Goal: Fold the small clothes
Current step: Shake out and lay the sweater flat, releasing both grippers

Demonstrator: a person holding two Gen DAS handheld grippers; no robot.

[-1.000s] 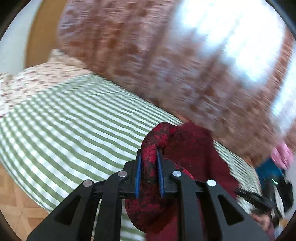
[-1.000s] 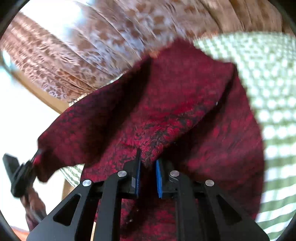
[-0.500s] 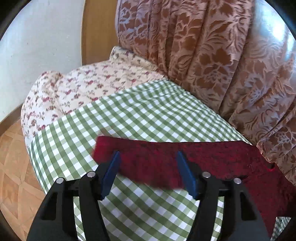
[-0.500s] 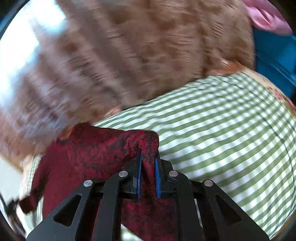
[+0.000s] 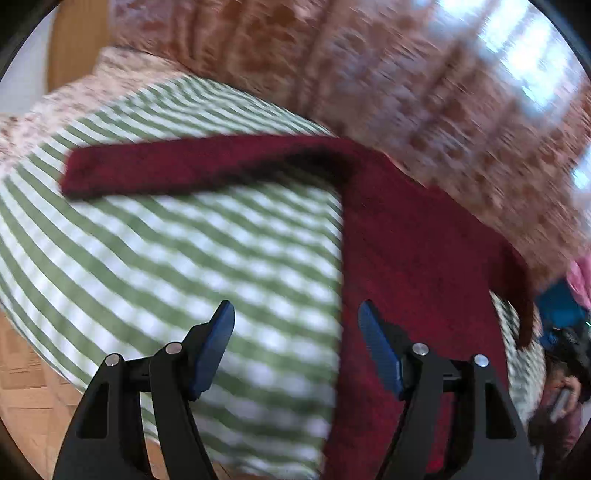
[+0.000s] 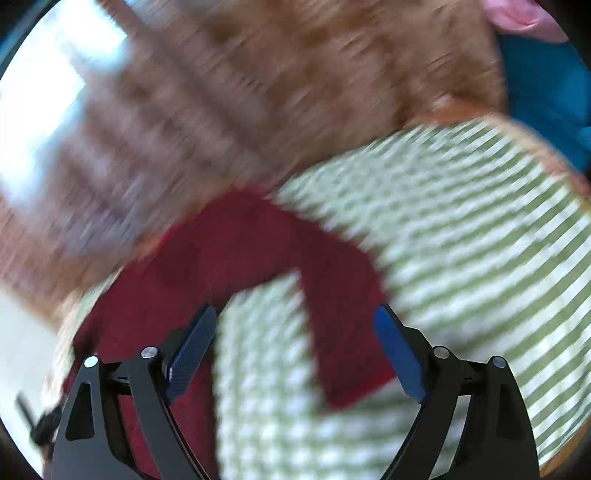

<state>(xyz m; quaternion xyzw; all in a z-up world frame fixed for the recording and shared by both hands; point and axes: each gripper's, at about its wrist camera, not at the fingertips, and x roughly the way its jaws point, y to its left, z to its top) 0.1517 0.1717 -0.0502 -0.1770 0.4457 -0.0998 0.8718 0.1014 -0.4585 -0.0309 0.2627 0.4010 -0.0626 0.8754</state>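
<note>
A dark red knitted sweater (image 5: 417,258) lies spread on the green-and-white checked cloth (image 5: 184,258). One sleeve (image 5: 177,166) stretches out to the left in the left wrist view. My left gripper (image 5: 295,314) is open and empty above the sweater's left edge. In the right wrist view the sweater (image 6: 236,251) lies ahead and another sleeve (image 6: 343,332) hangs down between the fingers. My right gripper (image 6: 295,317) is open and empty above that sleeve. Both views are blurred by motion.
A brown patterned curtain (image 5: 369,74) hangs behind the checked surface, and shows too in the right wrist view (image 6: 221,92). A floral cloth (image 5: 92,85) lies at the far left. A blue object (image 6: 546,81) and pink fabric (image 6: 517,14) sit at the right. Wooden floor (image 5: 22,387) lies below.
Both grippers have let go of the red sweater and opened. It was held up and bunched one second ago; now it lies flat on the checked cloth with sleeves spread.
</note>
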